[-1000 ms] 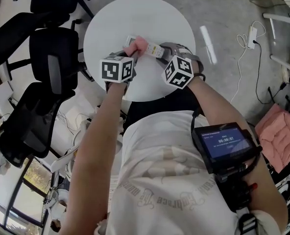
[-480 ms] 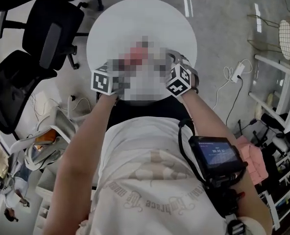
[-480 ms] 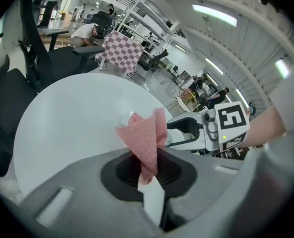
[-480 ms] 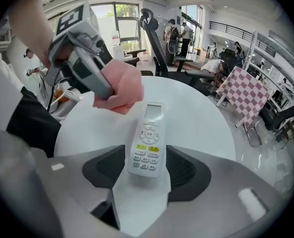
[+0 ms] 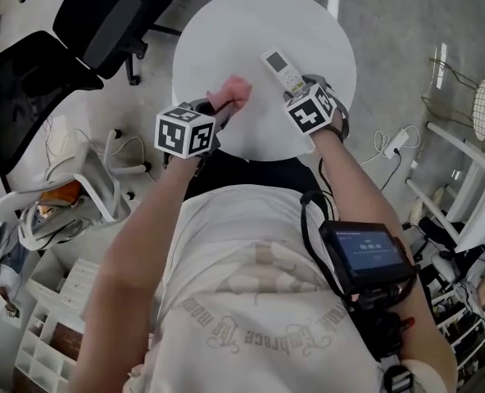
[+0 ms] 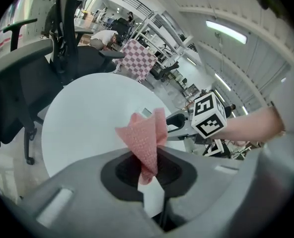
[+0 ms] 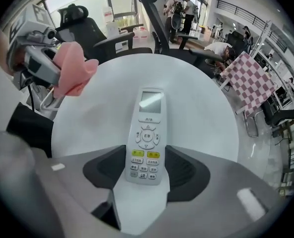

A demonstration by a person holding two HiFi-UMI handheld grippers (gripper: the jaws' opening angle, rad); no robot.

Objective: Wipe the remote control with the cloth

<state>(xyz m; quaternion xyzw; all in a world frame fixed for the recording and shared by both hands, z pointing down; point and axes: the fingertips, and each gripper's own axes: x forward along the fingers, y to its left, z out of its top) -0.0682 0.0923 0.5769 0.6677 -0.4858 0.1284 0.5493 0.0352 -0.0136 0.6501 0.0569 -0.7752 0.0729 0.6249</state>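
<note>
Cloth (image 5: 230,94) is hanging pinched in the left gripper (image 6: 148,168) at eight o'clock of the remote (image 5: 281,70), lying ungripped on the table (image 5: 218,31) between wide, just-narrowing jaws of the right gripper (image 7: 146,170); wiping is likely needing cloth lowered onto it.

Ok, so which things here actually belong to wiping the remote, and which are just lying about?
Part of the job:
- remote control, lying on the round white table
- pink cloth, held in the left tool

Just lying about:
- black office chairs beside the table
- white power strip and its cable on the floor
</note>
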